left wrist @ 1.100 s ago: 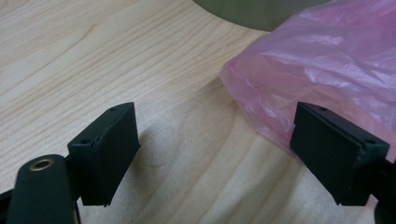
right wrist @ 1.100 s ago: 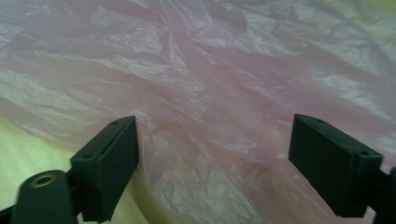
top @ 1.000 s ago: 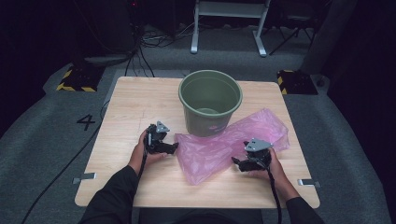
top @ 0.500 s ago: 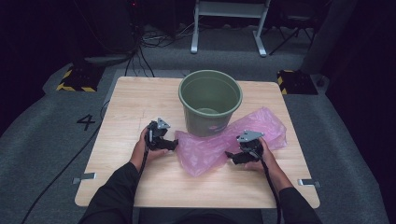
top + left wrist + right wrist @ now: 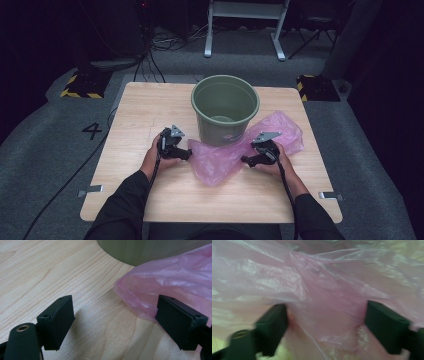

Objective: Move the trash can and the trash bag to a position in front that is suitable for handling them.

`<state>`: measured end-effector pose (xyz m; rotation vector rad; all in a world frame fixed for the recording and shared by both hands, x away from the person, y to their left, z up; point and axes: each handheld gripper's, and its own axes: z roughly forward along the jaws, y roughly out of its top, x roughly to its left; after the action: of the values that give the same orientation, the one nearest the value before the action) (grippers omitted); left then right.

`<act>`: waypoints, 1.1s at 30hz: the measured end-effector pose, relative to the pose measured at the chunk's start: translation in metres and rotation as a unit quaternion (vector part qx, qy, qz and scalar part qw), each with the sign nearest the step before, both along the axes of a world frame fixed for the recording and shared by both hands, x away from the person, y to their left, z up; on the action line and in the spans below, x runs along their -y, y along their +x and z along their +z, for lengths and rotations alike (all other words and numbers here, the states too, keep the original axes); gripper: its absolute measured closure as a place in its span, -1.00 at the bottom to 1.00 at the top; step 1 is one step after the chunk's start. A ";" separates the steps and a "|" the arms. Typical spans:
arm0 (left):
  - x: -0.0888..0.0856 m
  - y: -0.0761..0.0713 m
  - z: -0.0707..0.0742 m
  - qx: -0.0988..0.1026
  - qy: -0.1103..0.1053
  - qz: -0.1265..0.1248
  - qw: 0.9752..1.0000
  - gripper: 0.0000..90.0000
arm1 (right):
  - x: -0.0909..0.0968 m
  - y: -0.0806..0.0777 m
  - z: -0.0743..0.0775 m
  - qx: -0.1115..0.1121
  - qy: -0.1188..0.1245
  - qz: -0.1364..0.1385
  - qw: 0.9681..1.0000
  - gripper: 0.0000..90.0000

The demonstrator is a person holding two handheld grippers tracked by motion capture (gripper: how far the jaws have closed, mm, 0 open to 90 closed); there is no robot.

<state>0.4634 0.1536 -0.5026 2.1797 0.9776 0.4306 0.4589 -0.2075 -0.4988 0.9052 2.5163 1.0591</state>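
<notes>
A crumpled pink plastic bag [image 5: 220,159] lies on the wooden table [image 5: 145,110], in front of and to the right of a green bucket [image 5: 225,107]. My left gripper [image 5: 187,152] rests at the bag's left edge and is open. In the left gripper view [image 5: 115,312] the bag [image 5: 175,280] reaches its right jaw, and bare wood lies between the jaws. My right gripper [image 5: 247,160] is pushed into the bag's middle. Its jaws [image 5: 325,312] have just been closing and still stand wide, with loose pink film [image 5: 317,285] between them.
The bucket stands upright and empty at the table's centre back. Cables trail from both grippers toward the person. Grey carpet with a painted 4 [image 5: 92,131] surrounds the table. A metal stand [image 5: 245,25] is behind it.
My right gripper has moved left and a little farther from the person, deeper into the bag. The bag has bunched up around it. The left gripper has stayed put.
</notes>
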 end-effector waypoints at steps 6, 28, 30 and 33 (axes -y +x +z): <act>-0.001 0.000 0.000 -0.003 -0.002 0.006 1.000 -0.66 | 0.011 -0.003 0.002 0.005 0.005 0.008 1.000 0.06; -0.051 -0.070 0.034 0.016 -0.043 -0.030 0.998 -0.48 | 0.015 -0.024 0.012 0.074 -0.004 -0.003 0.997 0.97; -0.061 -0.073 0.029 0.008 -0.037 -0.024 0.999 -0.49 | 0.017 -0.027 0.016 0.083 -0.002 -0.006 0.997 0.97; -0.069 -0.077 0.022 -0.008 -0.032 -0.014 0.999 -0.49 | 0.020 -0.032 0.023 0.094 0.009 -0.007 0.996 0.98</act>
<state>0.3867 0.2227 -0.4811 2.1402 0.9551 0.3649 0.4266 -0.2278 -0.4761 0.7866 2.3476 1.1093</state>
